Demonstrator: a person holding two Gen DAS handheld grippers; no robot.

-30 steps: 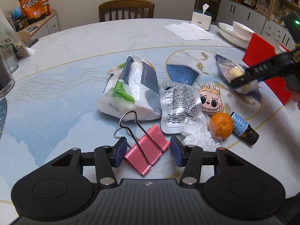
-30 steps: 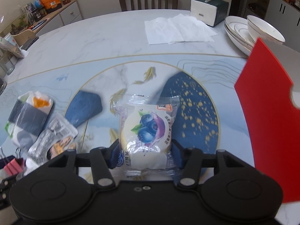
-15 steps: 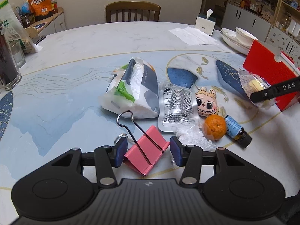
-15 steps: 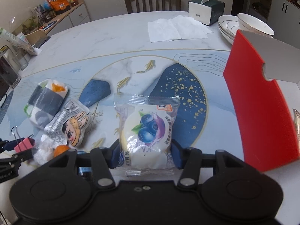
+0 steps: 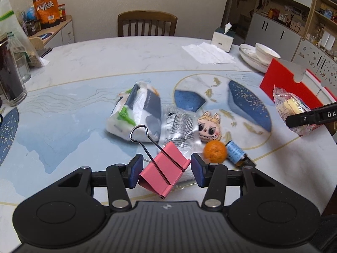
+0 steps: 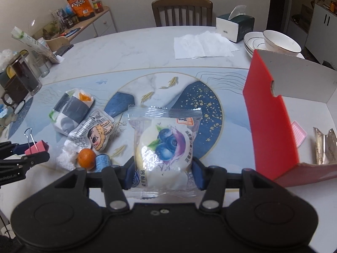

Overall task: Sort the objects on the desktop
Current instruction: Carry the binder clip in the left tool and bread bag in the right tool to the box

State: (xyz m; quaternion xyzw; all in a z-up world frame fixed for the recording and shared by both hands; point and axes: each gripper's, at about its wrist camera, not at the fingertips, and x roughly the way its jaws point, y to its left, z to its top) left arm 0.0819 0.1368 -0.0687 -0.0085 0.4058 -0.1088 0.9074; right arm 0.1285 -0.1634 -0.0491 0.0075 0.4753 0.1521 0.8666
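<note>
- Left gripper [image 5: 166, 169] clamps the pink binder clip [image 5: 163, 174], apparently lifted above the table [image 5: 105, 63].
- Right gripper [image 6: 163, 169] grips the blueberry snack packet [image 6: 164, 147], just beside the red box [image 6: 271, 130] edge.

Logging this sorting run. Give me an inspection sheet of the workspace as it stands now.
Surface: round marble table with a blue and gold printed pattern.
Job's things: pink binder clip and blueberry snack pack are both gripped; the red box stands open at the right.
Clutter: tissue pack, foil packet, cartoon toy, orange and small bottle lie together.
Grippers: left gripper shut on the clip; right gripper shut on the snack pack.
Cables: nothing seen.
Surroundings: wooden chair, tissue box, stacked bowls.
</note>
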